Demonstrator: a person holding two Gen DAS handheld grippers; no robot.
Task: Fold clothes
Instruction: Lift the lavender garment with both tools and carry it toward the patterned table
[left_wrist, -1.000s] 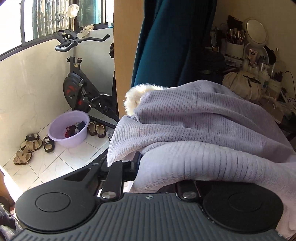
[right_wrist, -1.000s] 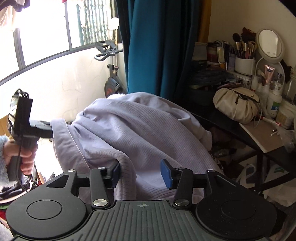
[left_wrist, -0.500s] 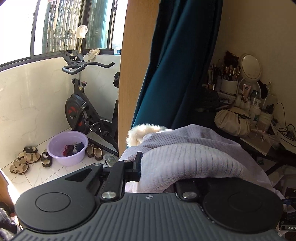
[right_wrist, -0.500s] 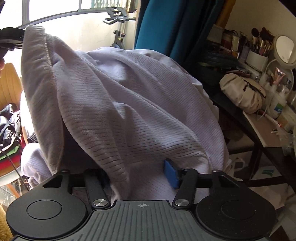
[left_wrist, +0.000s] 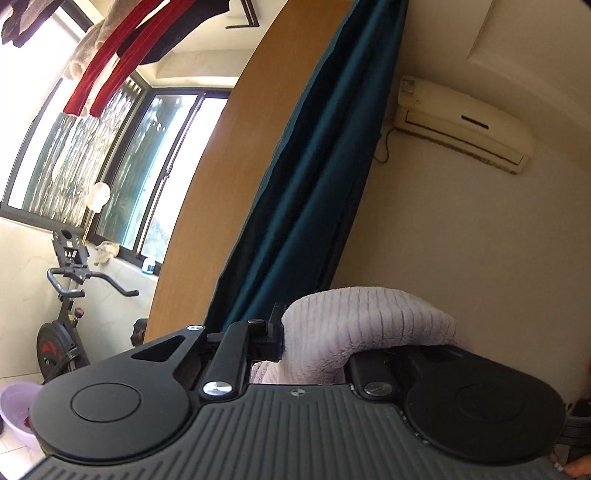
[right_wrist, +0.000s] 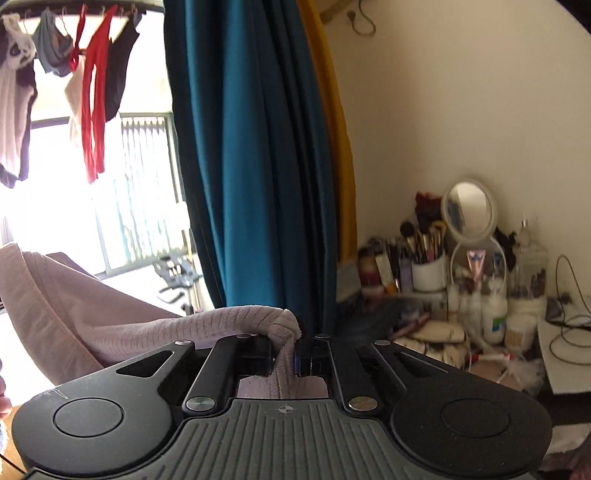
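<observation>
A lavender ribbed garment bulges up between the fingers of my left gripper, which is shut on it; the cloth hides the right finger. In the right wrist view the same garment stretches off to the left as a sagging band. My right gripper has its jaws closing tight on a bunched fold of the cloth, and the pads press it from both sides. Both grippers are held high and roughly level. The rest of the garment hangs below, out of sight.
A teal curtain hangs straight ahead beside a wooden panel. An exercise bike and a purple basin stand at the left. A cluttered dressing table with a round mirror is at the right. Laundry hangs overhead.
Both grippers rose and tilted up, lifting the garment off the pile. The right gripper's jaws went from wide apart to pinched on a fold. The left stayed shut on the cloth.
</observation>
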